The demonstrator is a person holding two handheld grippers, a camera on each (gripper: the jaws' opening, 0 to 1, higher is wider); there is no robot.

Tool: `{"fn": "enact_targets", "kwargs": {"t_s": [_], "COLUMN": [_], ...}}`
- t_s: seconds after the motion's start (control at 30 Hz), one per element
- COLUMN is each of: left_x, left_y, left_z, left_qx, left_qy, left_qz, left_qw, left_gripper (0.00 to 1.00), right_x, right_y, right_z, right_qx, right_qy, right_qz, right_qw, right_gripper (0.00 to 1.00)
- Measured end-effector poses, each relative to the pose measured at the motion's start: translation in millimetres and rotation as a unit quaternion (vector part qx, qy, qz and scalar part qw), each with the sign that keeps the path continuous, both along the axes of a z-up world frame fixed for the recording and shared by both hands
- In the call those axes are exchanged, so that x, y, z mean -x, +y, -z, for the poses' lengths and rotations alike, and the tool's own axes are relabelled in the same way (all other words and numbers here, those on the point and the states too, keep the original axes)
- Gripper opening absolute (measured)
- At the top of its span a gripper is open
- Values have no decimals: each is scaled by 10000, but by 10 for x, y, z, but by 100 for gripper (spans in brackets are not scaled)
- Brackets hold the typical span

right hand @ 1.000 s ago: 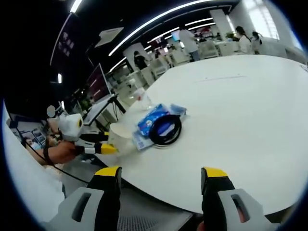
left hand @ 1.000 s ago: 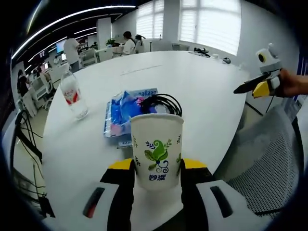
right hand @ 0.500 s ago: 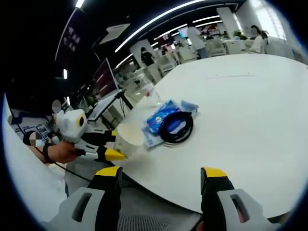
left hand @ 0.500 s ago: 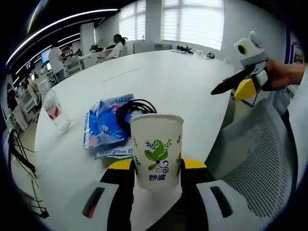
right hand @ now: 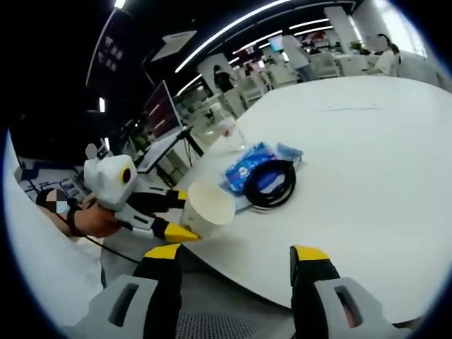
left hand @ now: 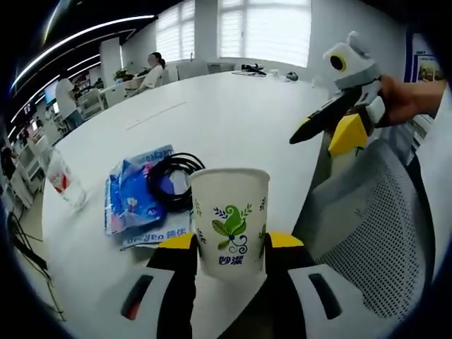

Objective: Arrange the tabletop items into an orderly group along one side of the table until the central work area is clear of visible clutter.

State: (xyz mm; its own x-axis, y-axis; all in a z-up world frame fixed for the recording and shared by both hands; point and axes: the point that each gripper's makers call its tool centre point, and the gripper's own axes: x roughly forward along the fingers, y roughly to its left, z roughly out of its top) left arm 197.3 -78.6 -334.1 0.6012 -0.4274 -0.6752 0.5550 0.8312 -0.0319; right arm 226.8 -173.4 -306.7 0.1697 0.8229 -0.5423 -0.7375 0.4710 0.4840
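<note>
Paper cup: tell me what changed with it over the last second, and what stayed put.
The left claw carried the paper cup toward the person, to the table edge, still clamped. The right claw came closer to it, still open and empty. The blue packets, black cable coil and water bottle show no move of their own.

1. A large open-plan office is seen, with a wide white table curved at its edge.
2. Tall windows with white blinds are set in the far wall, and daylight is let in through them.
3. Long strip lights are run across the dark ceiling.
4. A grey mesh office chair is placed just beside the table edge.
5. Rows of desks and chairs are seen beyond the table, with people seated or standing among them.
6. A dark monitor screen is mounted on a stand near the table.
</note>
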Motion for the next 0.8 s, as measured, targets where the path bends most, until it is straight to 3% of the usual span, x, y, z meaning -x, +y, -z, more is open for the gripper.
{"fn": "enact_targets", "kwargs": {"t_s": [0.4, 0.8], "left_x": [-43, -113], "left_y": [-351, -494], "left_z": [42, -20], "left_qx": [-183, -330], "left_qy": [-13, -174], "left_qz": [704, 1059], "left_qw": [9973, 9937], "left_gripper": [37, 37], "right_x": [54, 71], "right_y": [157, 226], "right_z": [-59, -39], "right_qx": [-53, -155], "right_qy": [8, 101], "right_qz": [-228, -304], "right_qw": [9997, 9994], "right_gripper": [62, 59]}}
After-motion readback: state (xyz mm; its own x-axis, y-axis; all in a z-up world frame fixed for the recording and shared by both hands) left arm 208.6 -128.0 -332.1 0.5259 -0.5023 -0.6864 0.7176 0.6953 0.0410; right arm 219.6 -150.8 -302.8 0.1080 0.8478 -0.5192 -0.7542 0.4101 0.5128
